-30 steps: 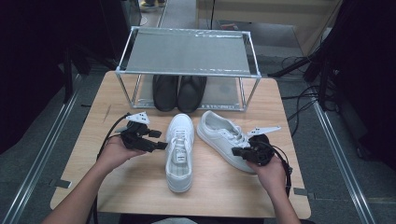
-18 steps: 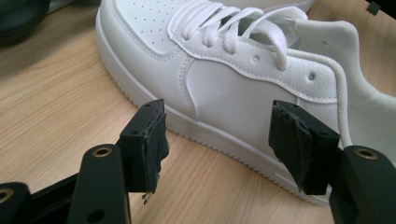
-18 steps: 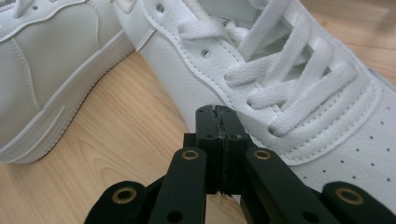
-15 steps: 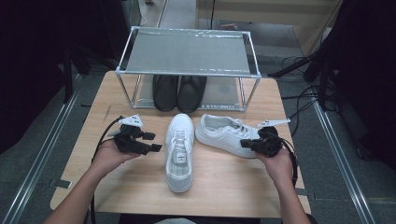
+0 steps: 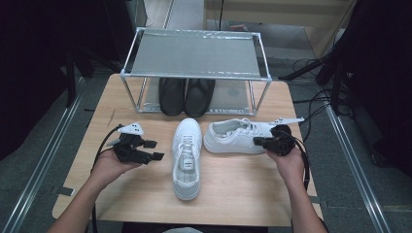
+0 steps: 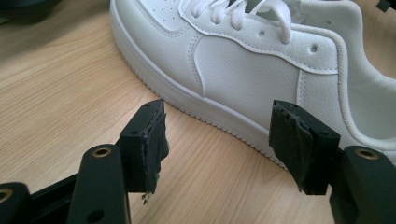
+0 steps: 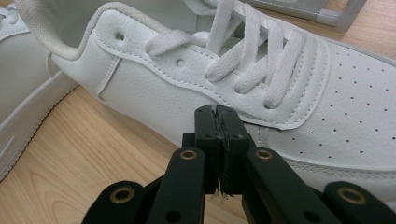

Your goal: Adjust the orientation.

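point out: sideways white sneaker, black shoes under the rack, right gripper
sideways white sneaker (image 5: 233, 137), high view, on its side panel.
black shoes (image 5: 187, 95), high view, where the pair's toes meet.
right gripper (image 7: 218, 116), right gripper view, at the shut jaw tips.

- In the high view, the toes of the black shoes (image 5: 187, 96) are covered by the shelf top of the metal rack (image 5: 194, 53); only their heels are seen, at 12 o'clock from the white sneakers.
- In the left gripper view, the upright sneaker (image 6: 261, 70) is cut off at the top and right edges; its toe and heel are not seen.
- In the right gripper view, the sideways sneaker (image 7: 261, 88) is cut off at the right edge, and whether the pads touch its side cannot be told.
- Both forearms are cut off at 6 o'clock in the high view.
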